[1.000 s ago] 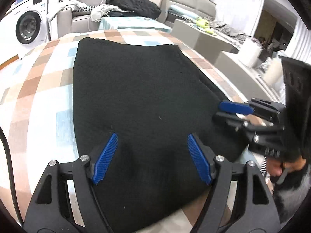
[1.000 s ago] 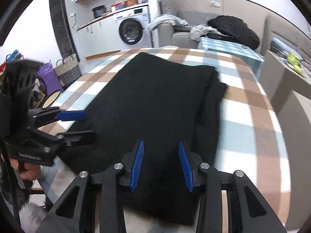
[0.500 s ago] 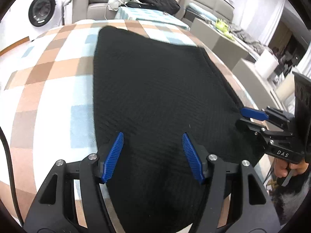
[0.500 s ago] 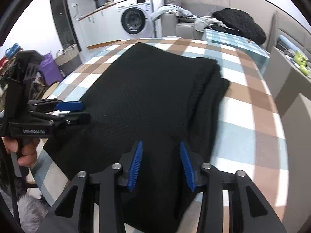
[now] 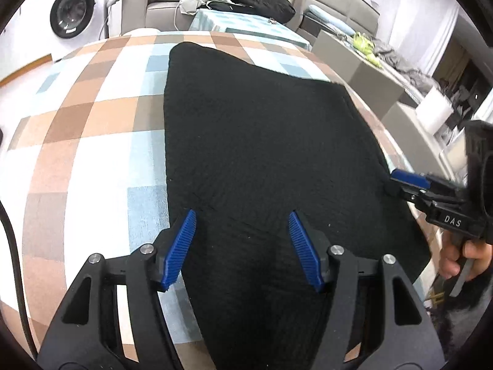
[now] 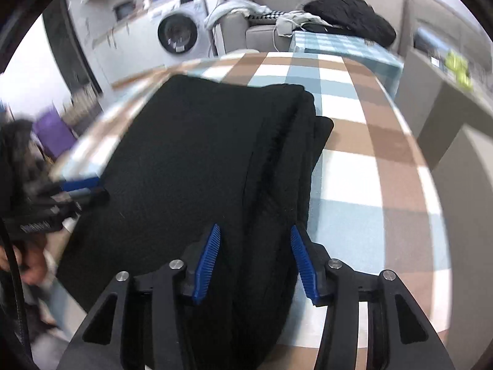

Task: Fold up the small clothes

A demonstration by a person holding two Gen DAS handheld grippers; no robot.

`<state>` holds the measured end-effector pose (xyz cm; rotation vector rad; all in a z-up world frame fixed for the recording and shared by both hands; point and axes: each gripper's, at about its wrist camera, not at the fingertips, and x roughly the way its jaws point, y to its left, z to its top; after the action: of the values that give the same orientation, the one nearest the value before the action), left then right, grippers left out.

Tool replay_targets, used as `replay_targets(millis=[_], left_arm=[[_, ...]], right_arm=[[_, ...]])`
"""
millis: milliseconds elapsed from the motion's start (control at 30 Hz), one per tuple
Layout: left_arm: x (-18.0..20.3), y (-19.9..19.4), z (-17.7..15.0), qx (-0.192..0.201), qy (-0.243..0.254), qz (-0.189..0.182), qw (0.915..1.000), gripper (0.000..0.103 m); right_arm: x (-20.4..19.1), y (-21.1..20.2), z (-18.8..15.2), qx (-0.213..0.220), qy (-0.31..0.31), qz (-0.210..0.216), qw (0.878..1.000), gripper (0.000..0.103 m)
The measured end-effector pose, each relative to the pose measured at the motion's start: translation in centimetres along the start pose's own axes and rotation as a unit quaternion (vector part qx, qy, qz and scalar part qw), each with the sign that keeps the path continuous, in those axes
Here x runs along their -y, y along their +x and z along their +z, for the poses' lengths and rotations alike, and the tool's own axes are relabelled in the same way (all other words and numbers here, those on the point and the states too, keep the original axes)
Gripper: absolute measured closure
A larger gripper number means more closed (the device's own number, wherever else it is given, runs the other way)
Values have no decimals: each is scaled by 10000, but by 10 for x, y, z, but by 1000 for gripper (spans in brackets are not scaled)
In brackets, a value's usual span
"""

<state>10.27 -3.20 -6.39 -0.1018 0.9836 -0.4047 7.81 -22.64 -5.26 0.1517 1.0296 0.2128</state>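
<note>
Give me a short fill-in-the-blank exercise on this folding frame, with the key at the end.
1. The black garment lies on a ____ tablecloth.
2. Both the left gripper and the right gripper have ____ jaws with nothing pinched between the pads.
3. The white appliance with a round door behind the table is a ____ machine.
4. The ribbed pads on the fingers are ____ in colour.

Missing words: checked; open; washing; blue
</note>
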Motion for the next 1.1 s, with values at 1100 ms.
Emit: replay_targets(millis=[1100], left_arm=[[9, 10, 3, -54, 183, 328, 9993, 42]], right_arm=[[17, 14, 13, -146, 679, 1228, 9900, 78]])
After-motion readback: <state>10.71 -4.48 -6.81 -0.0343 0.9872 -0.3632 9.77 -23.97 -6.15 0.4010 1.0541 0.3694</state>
